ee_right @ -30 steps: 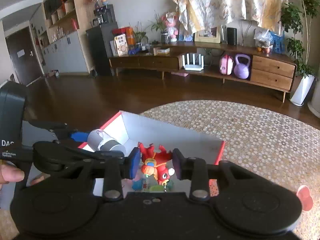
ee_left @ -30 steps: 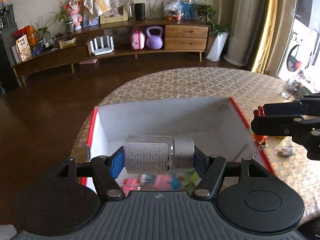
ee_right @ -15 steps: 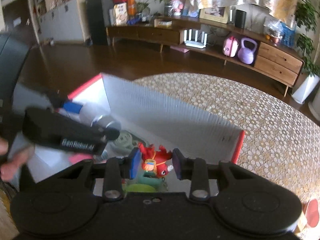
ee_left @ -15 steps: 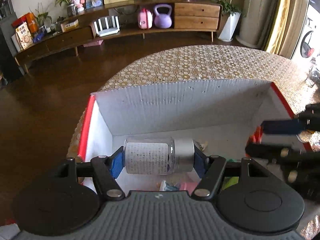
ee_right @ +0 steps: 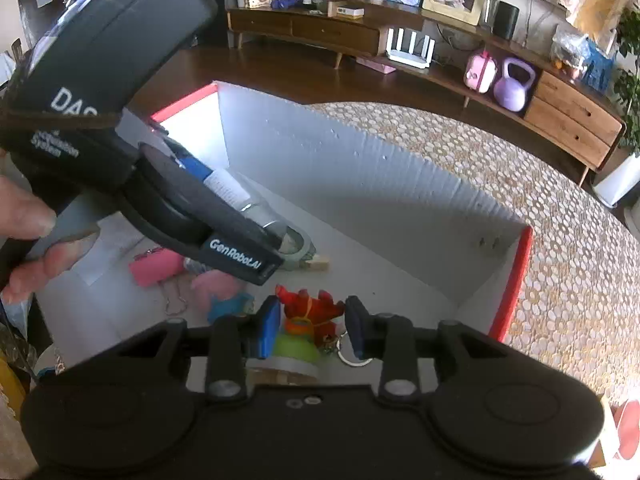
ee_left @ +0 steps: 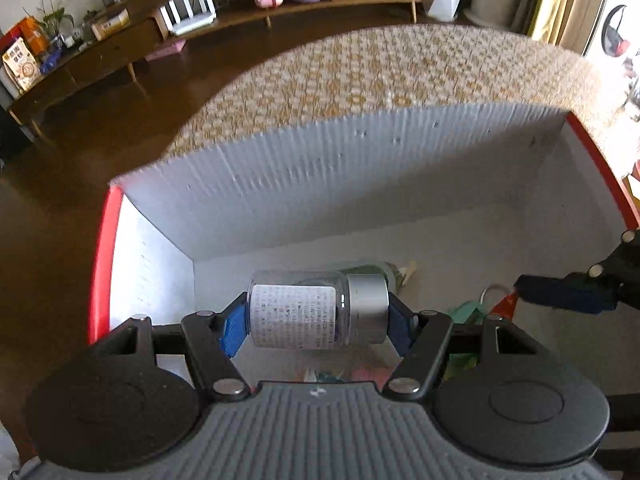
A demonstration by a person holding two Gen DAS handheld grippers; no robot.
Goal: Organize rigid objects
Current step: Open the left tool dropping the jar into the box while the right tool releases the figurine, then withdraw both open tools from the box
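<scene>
My left gripper (ee_left: 316, 320) is shut on a clear jar with a silver lid (ee_left: 318, 310), held sideways low inside the white box with red rims (ee_left: 360, 184). My right gripper (ee_right: 312, 326) is shut on a red toy figure with a key ring (ee_right: 314, 312), also down inside the box (ee_right: 360, 184). The left gripper and its jar (ee_right: 256, 210) show at the left of the right wrist view. The right gripper's fingers (ee_left: 560, 292) show at the right edge of the left wrist view.
The box floor holds a pink object (ee_right: 156, 266), a pink and blue toy (ee_right: 224, 292), a green item (ee_right: 294, 346) and a greyish roll (ee_right: 298, 246). The box sits on a patterned tablecloth (ee_left: 380, 76). A wooden sideboard (ee_right: 400, 36) stands beyond.
Both grippers have gone down into the box with their objects. The jar is now near the box floor, and the red toy is just above the other items.
</scene>
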